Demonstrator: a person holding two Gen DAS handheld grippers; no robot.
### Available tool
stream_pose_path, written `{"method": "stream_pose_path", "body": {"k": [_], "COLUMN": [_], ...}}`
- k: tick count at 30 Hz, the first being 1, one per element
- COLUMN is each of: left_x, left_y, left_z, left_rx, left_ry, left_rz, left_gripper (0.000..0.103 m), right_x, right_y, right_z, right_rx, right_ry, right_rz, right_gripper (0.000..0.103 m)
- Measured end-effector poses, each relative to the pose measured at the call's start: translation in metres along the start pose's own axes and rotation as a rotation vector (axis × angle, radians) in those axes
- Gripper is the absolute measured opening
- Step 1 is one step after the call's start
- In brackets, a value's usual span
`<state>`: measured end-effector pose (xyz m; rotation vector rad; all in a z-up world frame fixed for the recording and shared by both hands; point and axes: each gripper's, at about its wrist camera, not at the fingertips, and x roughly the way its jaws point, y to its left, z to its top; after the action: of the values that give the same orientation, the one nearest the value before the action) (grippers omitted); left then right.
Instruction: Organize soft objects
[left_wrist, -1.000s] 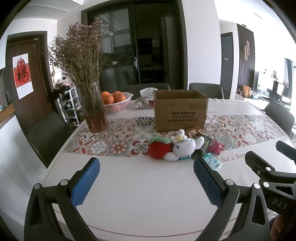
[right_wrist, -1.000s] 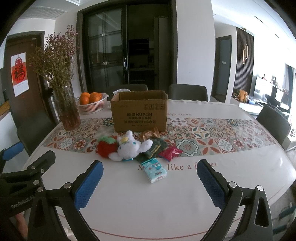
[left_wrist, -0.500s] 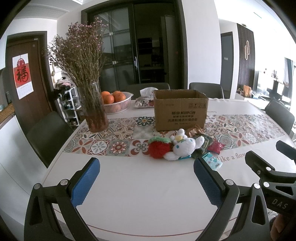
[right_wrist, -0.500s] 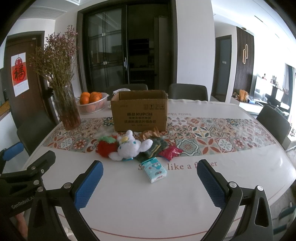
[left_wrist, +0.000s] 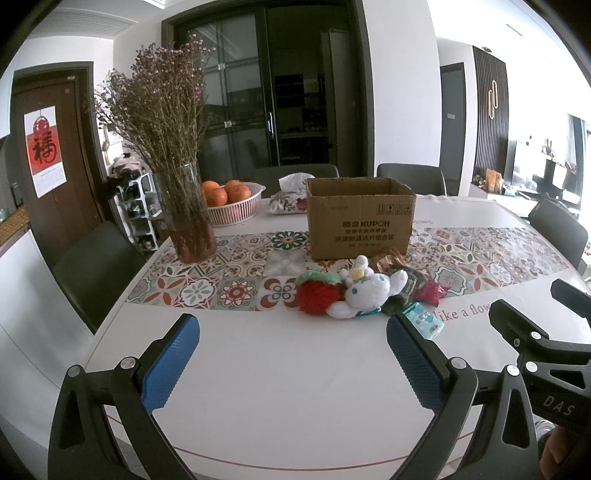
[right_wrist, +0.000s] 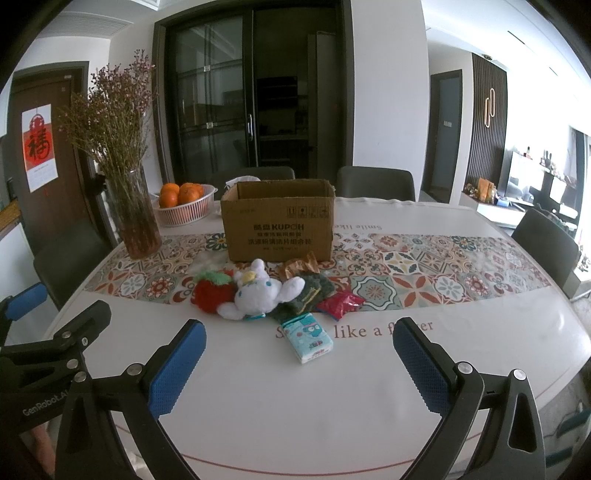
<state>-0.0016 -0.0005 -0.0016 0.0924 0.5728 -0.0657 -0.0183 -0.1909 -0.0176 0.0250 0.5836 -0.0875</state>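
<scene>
A white plush toy (left_wrist: 364, 293) (right_wrist: 258, 291) lies on the table beside a red strawberry plush (left_wrist: 317, 295) (right_wrist: 211, 293), a dark green soft item (right_wrist: 306, 297), a red packet (right_wrist: 340, 302), a brown wrapper (right_wrist: 298, 264) and a tissue pack (right_wrist: 307, 339) (left_wrist: 423, 320). An open cardboard box (left_wrist: 360, 218) (right_wrist: 277, 219) stands just behind them. My left gripper (left_wrist: 293, 363) is open and empty, short of the pile. My right gripper (right_wrist: 299, 369) is open and empty, just short of the tissue pack.
A glass vase of dried flowers (left_wrist: 186, 214) (right_wrist: 135, 221) stands at the left on the patterned runner. A basket of oranges (left_wrist: 231, 203) (right_wrist: 184, 205) and a tissue bag (left_wrist: 290, 199) sit behind. Chairs (left_wrist: 96, 269) ring the table (left_wrist: 295, 387).
</scene>
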Motion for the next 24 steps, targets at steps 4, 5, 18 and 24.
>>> {"method": "stream_pose_path", "body": {"k": [4,5,18,24], "left_x": [0.0,-0.0004,-0.0004,-0.0001], "left_y": [-0.0002,-0.0003,-0.001,-0.001], "left_z": [0.0,-0.0004,-0.0019,-0.0014], "left_rx": [0.0,0.0,0.001,0.0], "left_ry": [0.0,0.0,0.002,0.004], "left_rz": [0.001,0.0,-0.001,-0.001], "left_gripper": [0.103,0.103,0.103,0.103], "right_x": [0.0,0.0,0.0006,0.0018], "right_y": [0.0003,0.0004,-0.0005,-0.0001], "right_z": [0.0,0.0,-0.0003,-0.0022], "right_rx": [0.0,-0.001,-0.001,-0.001], "right_ry": [0.0,0.0,0.004,0.007], "right_rz": [0.0,0.0,0.0,0.0], "right_gripper": [0.102,0.102,0.102,0.102]}}
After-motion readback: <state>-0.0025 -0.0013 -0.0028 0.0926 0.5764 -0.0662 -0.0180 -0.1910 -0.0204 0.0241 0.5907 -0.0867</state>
